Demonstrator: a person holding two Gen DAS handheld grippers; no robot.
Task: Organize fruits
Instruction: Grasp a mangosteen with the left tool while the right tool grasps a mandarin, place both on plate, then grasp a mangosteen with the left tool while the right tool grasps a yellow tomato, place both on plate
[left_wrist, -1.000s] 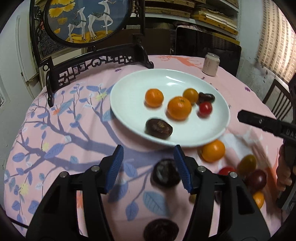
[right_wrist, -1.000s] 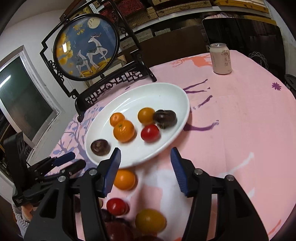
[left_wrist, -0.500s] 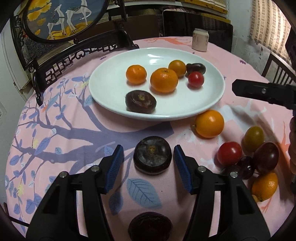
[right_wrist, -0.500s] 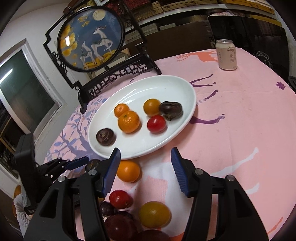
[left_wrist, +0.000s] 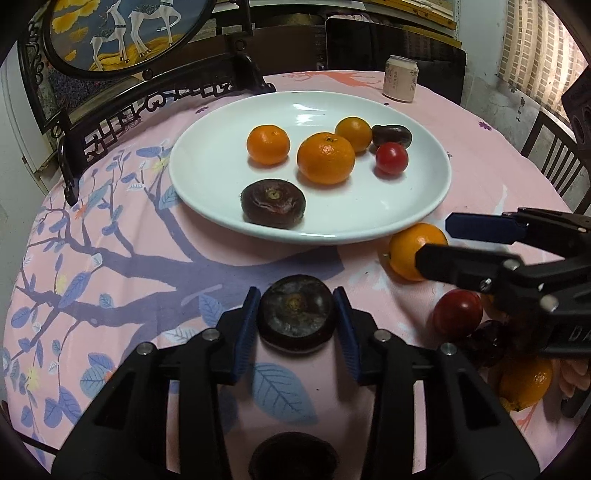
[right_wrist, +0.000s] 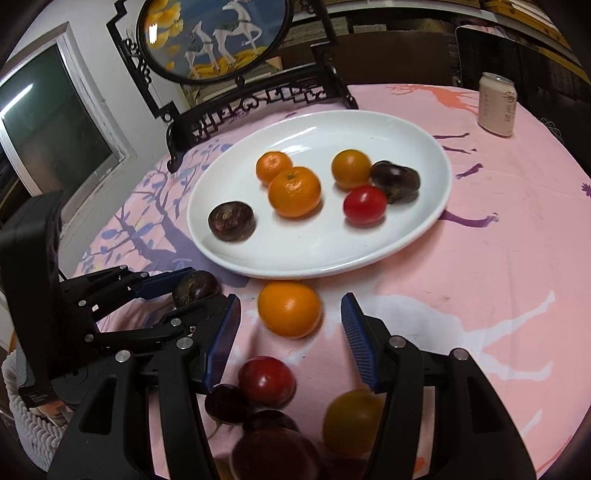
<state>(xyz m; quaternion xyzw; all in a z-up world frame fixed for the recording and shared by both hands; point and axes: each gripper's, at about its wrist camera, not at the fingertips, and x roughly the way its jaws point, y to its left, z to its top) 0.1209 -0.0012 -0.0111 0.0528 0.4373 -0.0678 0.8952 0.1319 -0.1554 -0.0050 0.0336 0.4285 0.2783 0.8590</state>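
My left tongs (left_wrist: 296, 320) have just been closing, and their blue pads now press both sides of the dark round fruit (left_wrist: 296, 314) that lay loose between them half a second ago. It still sits on the desk (left_wrist: 147, 258), just near of the white plate (left_wrist: 207, 184), so I judge the grip made and the lift into the plate next.

My right tongs (right_wrist: 290, 325) are spread, as wide as a second ago, and have slid in so the orange (right_wrist: 289, 309) on the cloth lies between the pads, touching neither. That one is lined up but not taken.

On the plate lie six pieces: three oranges, a red tomato (left_wrist: 392, 158) and two dark fruits, one (left_wrist: 273, 203) at the near rim, right on my way in. The bare part is at the left and the near right.

More fruit waits near my right tongs: a red tomato (right_wrist: 266, 381), a yellowish one (right_wrist: 352, 421) and some dark ones, bunched and touching. The two tongs work close together, so they could knock each other. A can (left_wrist: 400, 78) stands far off, and a carved stand (left_wrist: 155, 99) at the far left.
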